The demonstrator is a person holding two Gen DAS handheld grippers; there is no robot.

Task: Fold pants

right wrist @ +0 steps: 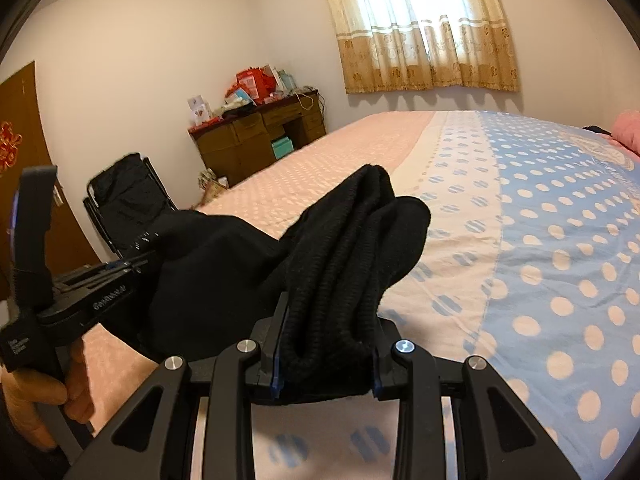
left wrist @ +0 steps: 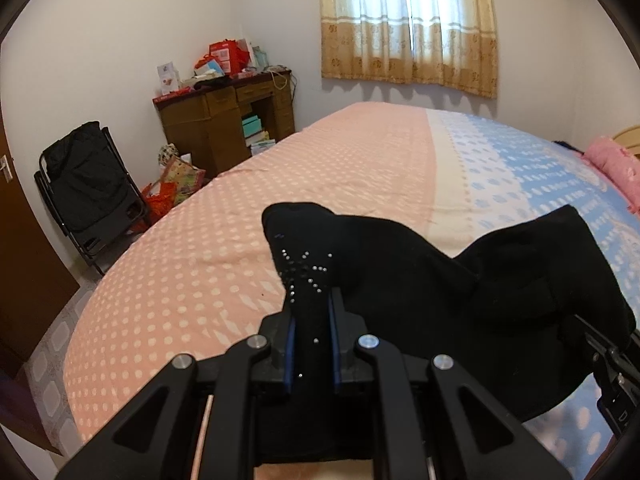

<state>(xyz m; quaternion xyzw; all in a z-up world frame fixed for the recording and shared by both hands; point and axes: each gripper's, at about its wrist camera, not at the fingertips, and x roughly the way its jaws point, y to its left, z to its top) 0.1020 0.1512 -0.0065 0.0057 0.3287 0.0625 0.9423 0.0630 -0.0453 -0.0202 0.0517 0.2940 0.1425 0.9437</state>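
The black pants (left wrist: pixel 400 280) hang stretched between my two grippers above the bed. My left gripper (left wrist: pixel 312 304) is shut on one end of them, a part dotted with small silver studs (left wrist: pixel 306 268) that sticks up past the fingers. My right gripper (right wrist: pixel 326 320) is shut on a thick bunch of ribbed black fabric (right wrist: pixel 352 248) that bulges out between its blue-padded fingers. In the right wrist view the left gripper (right wrist: pixel 124 268) shows at the left, held by a hand (right wrist: pixel 36 396). The right gripper's body (left wrist: pixel 612 364) peeks in at the right edge of the left wrist view.
The bed (left wrist: pixel 280 184) has a pink, cream and blue dotted sheet. A pink pillow (left wrist: pixel 616 168) lies at its far right. A cluttered wooden desk (left wrist: pixel 224 120) stands at the far wall, a black folding chair (left wrist: pixel 88 192) beside a brown door (right wrist: pixel 20 160). A curtained window (left wrist: pixel 408 24) is behind.
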